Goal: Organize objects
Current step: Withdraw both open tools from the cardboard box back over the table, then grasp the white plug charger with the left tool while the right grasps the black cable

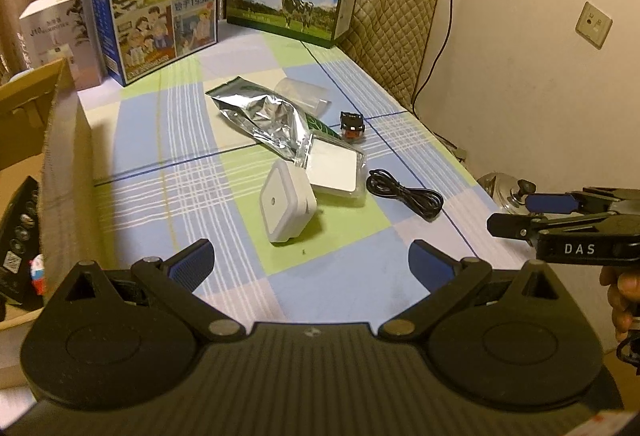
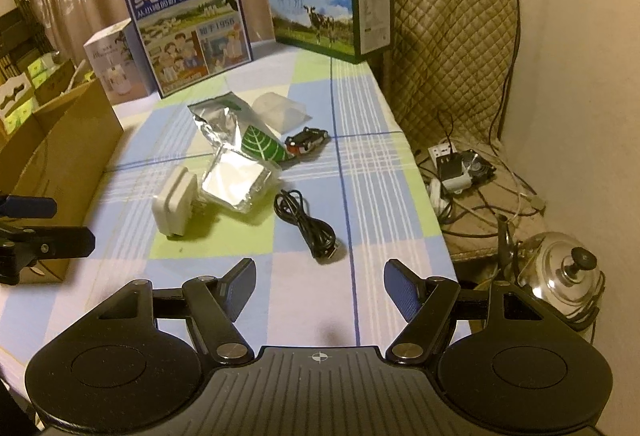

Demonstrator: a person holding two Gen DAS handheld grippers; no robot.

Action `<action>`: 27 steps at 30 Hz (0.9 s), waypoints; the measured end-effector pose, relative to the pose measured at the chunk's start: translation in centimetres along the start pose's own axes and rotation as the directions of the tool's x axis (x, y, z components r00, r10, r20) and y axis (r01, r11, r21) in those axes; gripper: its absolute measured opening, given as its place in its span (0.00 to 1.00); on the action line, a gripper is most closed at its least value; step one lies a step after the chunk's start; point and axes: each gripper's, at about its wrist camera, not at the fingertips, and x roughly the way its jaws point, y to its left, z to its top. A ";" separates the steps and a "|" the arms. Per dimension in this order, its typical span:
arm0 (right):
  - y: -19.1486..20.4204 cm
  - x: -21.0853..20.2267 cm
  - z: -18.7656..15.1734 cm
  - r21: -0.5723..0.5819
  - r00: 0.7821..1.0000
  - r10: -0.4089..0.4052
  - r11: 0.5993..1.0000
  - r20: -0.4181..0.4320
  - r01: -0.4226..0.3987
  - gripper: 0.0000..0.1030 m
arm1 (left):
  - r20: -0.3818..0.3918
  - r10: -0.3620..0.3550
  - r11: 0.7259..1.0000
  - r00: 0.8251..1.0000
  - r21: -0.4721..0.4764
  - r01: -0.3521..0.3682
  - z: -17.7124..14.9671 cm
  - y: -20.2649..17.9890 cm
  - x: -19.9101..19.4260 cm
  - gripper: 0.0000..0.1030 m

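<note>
Objects cluster mid-table (image 1: 132,140): white charger (image 1: 286,206), foil pouch (image 1: 260,120), black cable (image 1: 404,192), toy car (image 1: 351,124); milk boxes (image 1: 160,0) at the far edge read "纯牛奶". Near cloth lies bare, a cardboard box (image 2: 60,140) at left. Left gripper (image 1: 312,260) and right gripper (image 2: 320,282) both gape wide, holding nothing.

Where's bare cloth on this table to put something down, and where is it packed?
Free: the wide strip between the cardboard box and the white charger; also the near edge in front of both grippers, below the black cable. Crowded: the middle, where foil bag, clear case and toy car cluster.
</note>
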 end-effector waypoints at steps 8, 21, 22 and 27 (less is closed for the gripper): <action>-0.7 2.3 0.5 -0.037 1.000 0.000 0.999 -0.015 0.000 0.67 | -0.011 0.000 1.000 1.000 0.018 0.000 0.1 -0.1 2.8 0.94; -0.7 7.0 1.3 -0.148 0.999 0.029 0.988 -0.034 -0.033 0.59 | 0.021 0.018 0.993 1.000 0.116 -0.020 0.0 0.0 7.8 0.66; -0.7 7.3 1.4 -0.152 0.999 0.028 0.988 -0.036 -0.033 0.59 | 0.024 0.022 0.992 0.999 0.126 -0.025 -0.1 -0.1 8.1 0.66; -0.6 8.8 2.0 -0.170 0.998 0.039 0.984 -0.042 -0.046 0.57 | 0.041 0.043 0.986 0.998 0.161 -0.049 -0.2 -0.1 9.6 0.55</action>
